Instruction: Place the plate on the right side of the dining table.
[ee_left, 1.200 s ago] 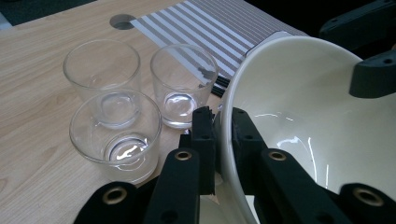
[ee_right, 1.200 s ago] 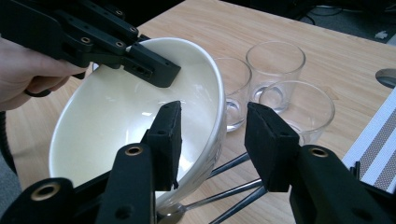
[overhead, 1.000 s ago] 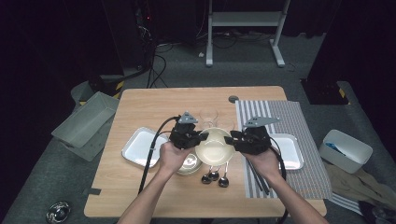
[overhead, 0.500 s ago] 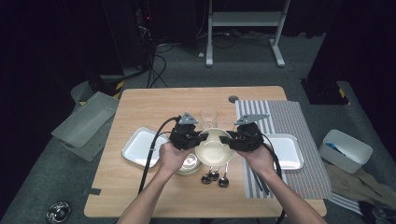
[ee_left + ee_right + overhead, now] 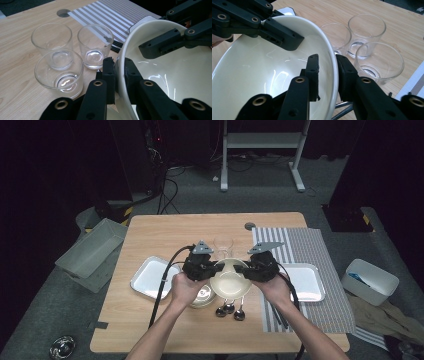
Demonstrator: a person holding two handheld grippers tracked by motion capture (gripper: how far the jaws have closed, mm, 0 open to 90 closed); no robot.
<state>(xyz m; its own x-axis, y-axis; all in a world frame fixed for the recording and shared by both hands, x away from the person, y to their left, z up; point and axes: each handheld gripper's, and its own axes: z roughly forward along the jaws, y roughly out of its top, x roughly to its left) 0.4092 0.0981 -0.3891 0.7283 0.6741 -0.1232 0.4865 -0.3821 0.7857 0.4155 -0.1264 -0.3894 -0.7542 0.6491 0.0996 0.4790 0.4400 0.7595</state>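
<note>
A cream bowl [image 5: 230, 281] hangs just above the table between my two grippers. My left gripper [image 5: 212, 268] is shut on its left rim, and in the left gripper view the rim [image 5: 121, 57] sits tight between the left gripper's [image 5: 119, 62] pads. My right gripper [image 5: 246, 269] straddles the opposite rim. In the right gripper view the right gripper's [image 5: 327, 61] jaws have just been closing around the bowl [image 5: 262, 75]. The outer pad is at the wall, and a sliver of cream still shows beside the inner pad.
Three empty glasses [image 5: 59, 70] [image 5: 52, 40] [image 5: 95, 42] stand close behind the bowl. A second bowl [image 5: 201, 296] and spoons [image 5: 230, 309] lie under and in front of it. White trays [image 5: 150, 277] [image 5: 307, 282] flank them, the right one on a striped mat [image 5: 310, 247].
The right gripper has edged left toward the bowl and its jaws have narrowed around the rim. The left gripper and the bowl have stayed in place.
</note>
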